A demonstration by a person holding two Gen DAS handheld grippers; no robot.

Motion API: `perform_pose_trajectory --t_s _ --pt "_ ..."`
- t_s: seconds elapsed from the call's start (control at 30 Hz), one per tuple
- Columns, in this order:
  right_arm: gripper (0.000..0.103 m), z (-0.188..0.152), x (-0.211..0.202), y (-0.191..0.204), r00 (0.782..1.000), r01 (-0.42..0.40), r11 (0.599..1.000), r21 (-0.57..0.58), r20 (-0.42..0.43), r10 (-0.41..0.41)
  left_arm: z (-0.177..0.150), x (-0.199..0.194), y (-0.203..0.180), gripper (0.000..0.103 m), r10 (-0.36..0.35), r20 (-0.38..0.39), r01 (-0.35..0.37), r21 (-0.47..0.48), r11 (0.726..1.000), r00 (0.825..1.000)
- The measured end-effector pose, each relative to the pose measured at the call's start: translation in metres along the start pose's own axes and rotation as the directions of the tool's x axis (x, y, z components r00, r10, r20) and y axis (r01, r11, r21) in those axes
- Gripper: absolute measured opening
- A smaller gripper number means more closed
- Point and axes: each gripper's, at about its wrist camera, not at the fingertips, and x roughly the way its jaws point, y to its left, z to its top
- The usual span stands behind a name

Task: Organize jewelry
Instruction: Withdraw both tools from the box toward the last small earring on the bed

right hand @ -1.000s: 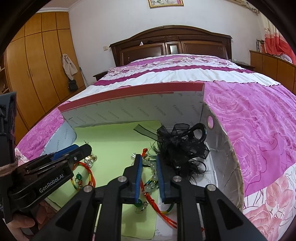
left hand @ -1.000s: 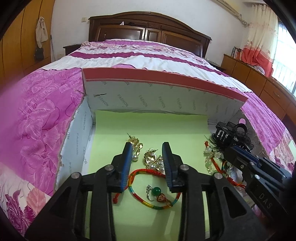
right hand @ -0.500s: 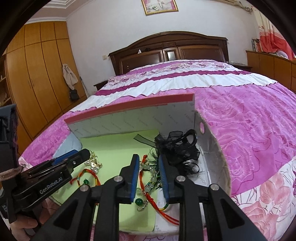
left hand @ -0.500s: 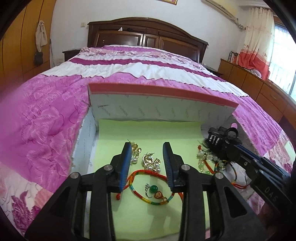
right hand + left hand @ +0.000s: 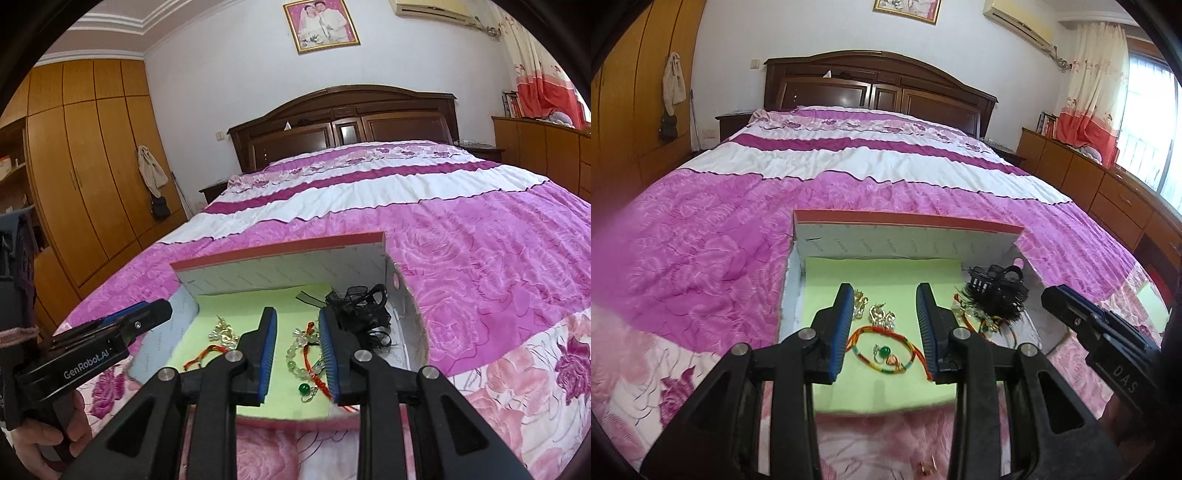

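Lifted and drawn back from the white cardboard box [image 5: 912, 240] since a second ago: left gripper [image 5: 884, 325], parted, empty, above red braided cord bracelet [image 5: 886, 345] on green paper; right gripper [image 5: 298, 354], jaws just widened, empty, over pale-green bead bracelet [image 5: 295, 354].

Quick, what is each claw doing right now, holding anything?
Left claw: open, holding nothing, above the red braided cord bracelet.
Right claw: open, just widened, empty, above the pale green bead bracelet.
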Motion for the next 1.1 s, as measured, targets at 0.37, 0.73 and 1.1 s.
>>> perform_pose_trajectory --t_s 0.37,0.73,1.1 --pt "0.031 -0.009 -0.043 0.000 1.000 -0.007 0.999 0.046 -0.010 0.008 -0.010 -0.036 0.006 0.027 -0.019 -0.057 0.018 -0.011 1.000 0.998" --pt "0.036 -0.029 -0.081 -0.009 0.999 0.021 0.996 0.090 -0.045 -0.017 -0.031 -0.068 0.012 0.027 -0.057 -0.121 0.054 -0.034 0.998 0.991" --pt "0.041 -0.062 -0.103 -0.022 0.991 0.059 0.990 0.130 -0.125 -0.043 -0.058 -0.078 0.012 0.033 -0.063 -0.192 0.064 0.000 0.998 0.979"
